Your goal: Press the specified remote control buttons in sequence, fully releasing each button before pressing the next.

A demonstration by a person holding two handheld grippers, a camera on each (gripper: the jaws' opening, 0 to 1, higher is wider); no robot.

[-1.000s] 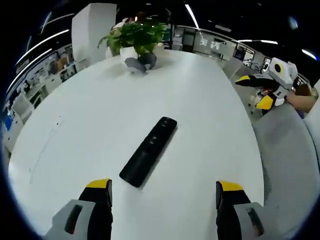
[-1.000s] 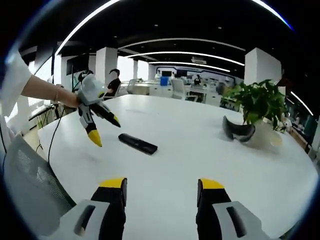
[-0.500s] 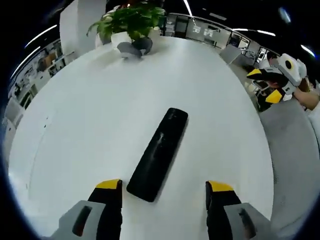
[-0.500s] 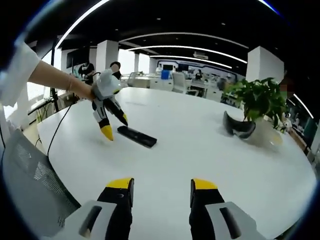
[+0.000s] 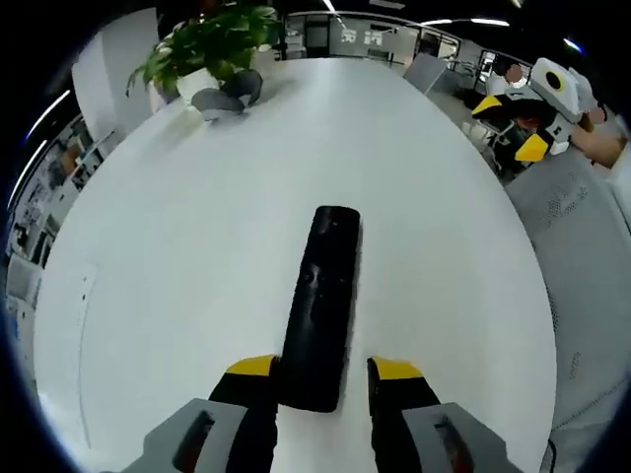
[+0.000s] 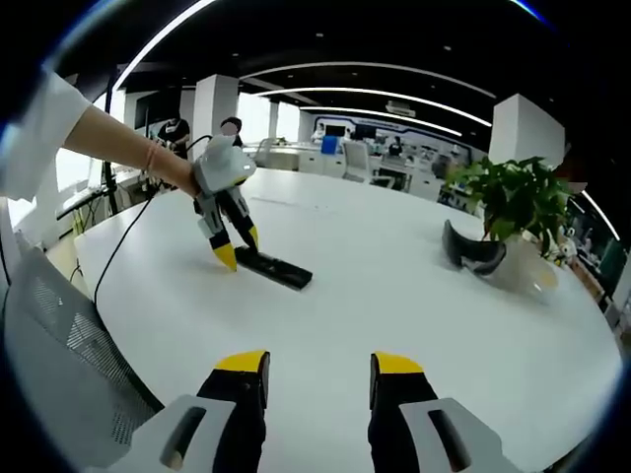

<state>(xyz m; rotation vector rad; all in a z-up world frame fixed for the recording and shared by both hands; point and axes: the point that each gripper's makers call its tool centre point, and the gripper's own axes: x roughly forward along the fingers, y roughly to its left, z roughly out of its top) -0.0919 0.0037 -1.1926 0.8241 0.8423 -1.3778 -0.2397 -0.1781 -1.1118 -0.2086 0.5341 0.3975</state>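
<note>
Remote control (image 5: 321, 304) lies flat between left tool (image 5: 323, 371) tips.

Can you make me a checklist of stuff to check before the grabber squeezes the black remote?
1. Remote lies flat on the white table: ok.
2. Left gripper has one jaw on each side of the remote's near end: ok.
3. Jaws already touching the remote: cannot tell.
4. Right gripper is away from the remote, holding nothing: ok.
5. Plant and grey curved object stand far from the remote: ok.
6. Which button to press: cannot tell.
</note>
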